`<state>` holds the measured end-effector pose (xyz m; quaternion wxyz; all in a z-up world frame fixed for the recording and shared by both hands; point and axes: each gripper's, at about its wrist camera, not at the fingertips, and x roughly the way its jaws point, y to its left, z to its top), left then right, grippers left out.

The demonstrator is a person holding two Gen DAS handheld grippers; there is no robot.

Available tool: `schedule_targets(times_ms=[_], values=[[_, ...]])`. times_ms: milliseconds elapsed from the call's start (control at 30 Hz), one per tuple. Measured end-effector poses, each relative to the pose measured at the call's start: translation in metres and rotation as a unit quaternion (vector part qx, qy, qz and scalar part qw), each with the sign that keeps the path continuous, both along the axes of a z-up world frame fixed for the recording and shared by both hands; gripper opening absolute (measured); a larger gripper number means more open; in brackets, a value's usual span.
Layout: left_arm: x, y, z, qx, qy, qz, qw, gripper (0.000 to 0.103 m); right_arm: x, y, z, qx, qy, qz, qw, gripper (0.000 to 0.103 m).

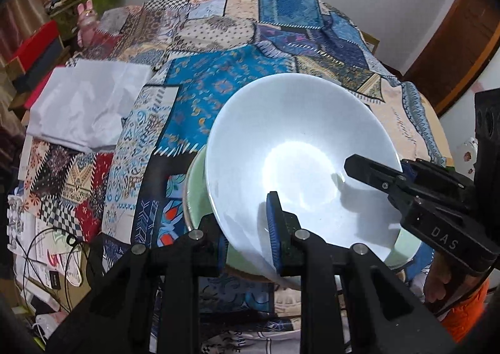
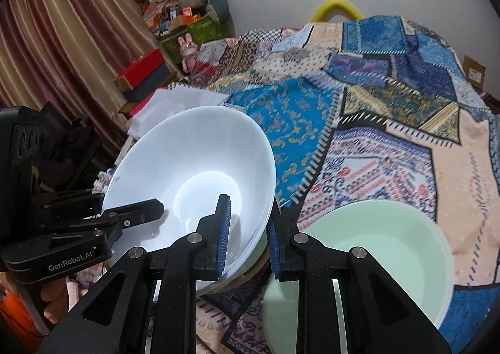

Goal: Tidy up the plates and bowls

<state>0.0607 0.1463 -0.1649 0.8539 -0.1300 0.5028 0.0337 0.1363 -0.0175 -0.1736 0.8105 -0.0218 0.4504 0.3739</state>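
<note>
Both claws pinch the white bowl [image 1: 300,160] by its rim: the left claw [image 1: 250,244] at one side, the right claw [image 2: 247,244] opposite, which shares the load and keeps it steady. The white bowl hangs tilted just over a green bowl [image 1: 195,194], likely for nesting. A second green bowl [image 2: 375,263] sits beside it on the patchwork-covered bench [image 1: 218,41].

A large white bowl [image 2: 190,179], empty and glossy, is tilted up above the patterned cloth. A pale green bowl [image 2: 375,263], also empty, sits upright to its right, partly beneath its rim.
</note>
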Motion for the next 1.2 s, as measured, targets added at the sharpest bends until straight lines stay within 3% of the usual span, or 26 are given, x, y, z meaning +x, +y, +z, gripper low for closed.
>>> schedule_targets(times_ms=[400,833,1100,1200], values=[[-0.001,0.015,-0.028,-0.016,0.024,0.009,0.9996,0.022,0.003,0.014,-0.029,-0.013,0.039,0.014,0.999,0.02],[0.004,0.017,-0.036,-0.016,0.029,0.012,0.9994,0.02,0.005,0.016,-0.031,-0.022,0.035,0.02,0.999,0.02],[0.005,0.014,-0.037,0.006,0.032,0.016,0.9993,0.02,-0.004,0.012,-0.029,-0.047,0.0,0.023,0.999,0.02],[0.005,0.015,-0.038,0.001,0.033,0.019,0.9993,0.02,-0.001,0.005,-0.03,-0.04,0.006,0.021,0.999,0.02]])
